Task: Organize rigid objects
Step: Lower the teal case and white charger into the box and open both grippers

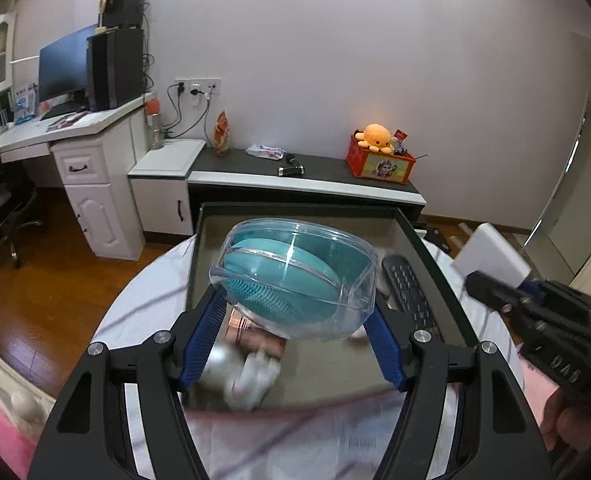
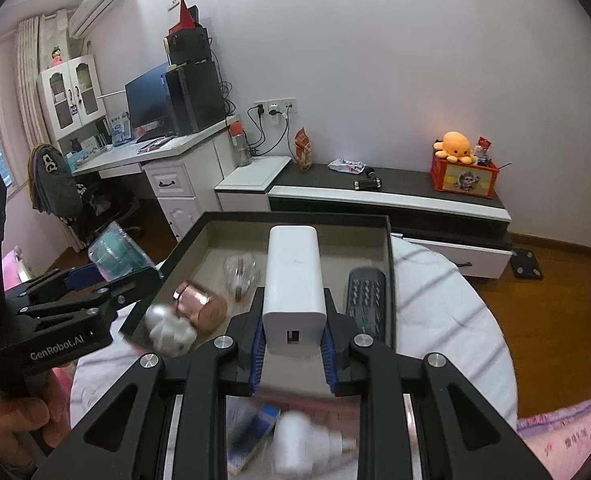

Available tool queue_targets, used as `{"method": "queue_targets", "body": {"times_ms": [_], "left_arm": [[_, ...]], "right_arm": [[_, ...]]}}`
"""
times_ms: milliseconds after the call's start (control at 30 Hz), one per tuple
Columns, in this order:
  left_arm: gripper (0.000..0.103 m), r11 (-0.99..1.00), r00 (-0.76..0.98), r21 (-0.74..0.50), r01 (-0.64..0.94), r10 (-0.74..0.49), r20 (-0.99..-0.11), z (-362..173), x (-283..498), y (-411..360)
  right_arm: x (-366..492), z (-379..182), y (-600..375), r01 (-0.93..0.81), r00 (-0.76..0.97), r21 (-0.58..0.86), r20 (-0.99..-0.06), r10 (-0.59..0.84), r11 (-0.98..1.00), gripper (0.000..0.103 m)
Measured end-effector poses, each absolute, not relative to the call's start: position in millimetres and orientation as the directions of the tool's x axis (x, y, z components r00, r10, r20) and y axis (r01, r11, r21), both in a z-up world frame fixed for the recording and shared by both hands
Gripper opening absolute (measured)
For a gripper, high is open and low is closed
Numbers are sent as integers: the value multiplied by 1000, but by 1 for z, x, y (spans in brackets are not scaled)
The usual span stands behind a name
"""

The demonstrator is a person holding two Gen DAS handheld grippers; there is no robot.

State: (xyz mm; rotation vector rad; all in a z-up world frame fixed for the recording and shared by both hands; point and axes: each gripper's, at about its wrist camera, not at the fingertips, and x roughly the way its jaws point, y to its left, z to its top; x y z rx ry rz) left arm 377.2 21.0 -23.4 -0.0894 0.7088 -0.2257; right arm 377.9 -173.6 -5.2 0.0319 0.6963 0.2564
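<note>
Centrally, a clear round plastic case with a teal ribbed disc inside is seen tilted, raised above a shallow dark-rimmed rectangular tray. A white rounded rectangular plastic block with a small square port on its near end is likewise held up over the same tray, lengthwise along the gripper's line.

The left gripper is set about half open, its blue ribbed pads pressed against both sides of the clear case. The right gripper is drawn nearly closed, its blue pads clamped on the near end of the white block. Part of a hand is noted on the left gripper's handle in the right wrist view.

Lying in the tray: a black remote control with rows of buttons by the right wall, a copper-coloured metal cylinder on its side, a white lumpy object beside it, and a small clear item farther back. The last two are blurred and cannot be identified. The tray rests on a round table with a white cloth. Below the right gripper, a white bottle-like shape and a blue-and-white packet are smeared by motion and partly hidden by the gripper's frame.
</note>
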Motion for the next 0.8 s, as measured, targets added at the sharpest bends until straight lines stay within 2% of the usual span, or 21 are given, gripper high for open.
{"method": "queue_targets", "body": {"times_ms": [367,800], "left_arm": [[69,970,619,-146,196,-238,-749,-70,477,-17],[70,972,562,-127,196,-218,-798,-94,487,-26]], "right_arm": [[477,-61,-180,-193,616,128,-756,222,973,24],[494,-78,-172,-207,545,84,-818,186,975,24]]}}
